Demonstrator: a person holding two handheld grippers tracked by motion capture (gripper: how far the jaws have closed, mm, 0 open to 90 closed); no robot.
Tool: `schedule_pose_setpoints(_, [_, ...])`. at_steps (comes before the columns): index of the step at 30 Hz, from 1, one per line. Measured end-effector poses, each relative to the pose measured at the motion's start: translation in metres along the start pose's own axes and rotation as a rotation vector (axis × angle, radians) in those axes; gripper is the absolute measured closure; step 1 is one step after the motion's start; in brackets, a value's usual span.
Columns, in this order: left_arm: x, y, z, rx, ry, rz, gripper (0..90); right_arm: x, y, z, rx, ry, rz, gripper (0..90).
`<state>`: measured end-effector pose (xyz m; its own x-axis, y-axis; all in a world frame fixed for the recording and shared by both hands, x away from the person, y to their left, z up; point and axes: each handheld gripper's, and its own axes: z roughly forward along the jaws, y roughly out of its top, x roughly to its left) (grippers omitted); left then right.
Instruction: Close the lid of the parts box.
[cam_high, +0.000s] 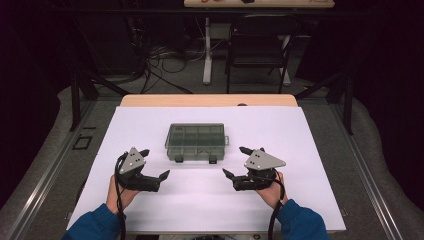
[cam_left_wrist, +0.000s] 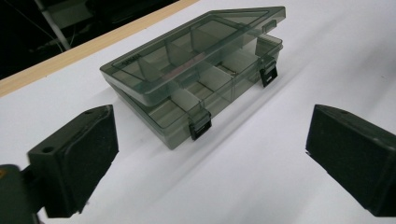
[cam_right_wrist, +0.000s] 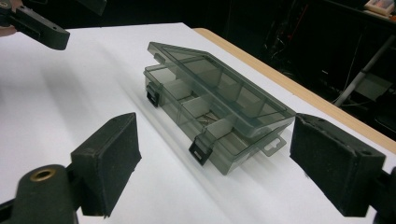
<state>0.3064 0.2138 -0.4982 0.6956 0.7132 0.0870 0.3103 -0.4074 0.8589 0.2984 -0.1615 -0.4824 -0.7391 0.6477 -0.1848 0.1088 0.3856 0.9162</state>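
A smoky see-through compartment box (cam_high: 196, 141) lies at the middle of the white sheet (cam_high: 210, 200). Its lid sits slightly raised over the base (cam_left_wrist: 196, 65), and both black front latches (cam_left_wrist: 201, 126) hang loose. My left gripper (cam_high: 156, 162) hovers near the box's front left corner, open, with nothing between its jaws (cam_left_wrist: 210, 158). My right gripper (cam_high: 234, 161) mirrors it near the front right corner, also open and empty (cam_right_wrist: 215, 172). From the right gripper view, the box (cam_right_wrist: 215, 102) runs diagonally and the left gripper's jaw (cam_right_wrist: 42, 30) shows at the top left.
The white sheet covers a wooden table whose far edge (cam_high: 210, 100) shows behind the box. Beyond it stand a black folding chair (cam_high: 260, 45) and a white desk leg (cam_high: 207, 50) among floor cables. Dark rails run along both sides.
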Motion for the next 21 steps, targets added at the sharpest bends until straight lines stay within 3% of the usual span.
schedule_pose_setpoints(9, [-0.005, -0.01, -0.007, 0.009, -0.006, -0.01, 0.0, 0.01, -0.014, -0.024, 0.003, -0.025, -0.018, 6.2])
schedule_pose_setpoints(21, [-0.015, -0.022, -0.016, 0.015, 0.0, -0.011, 0.0, 0.011, -0.029, -0.045, 0.02, -0.056, 0.002, 0.4])
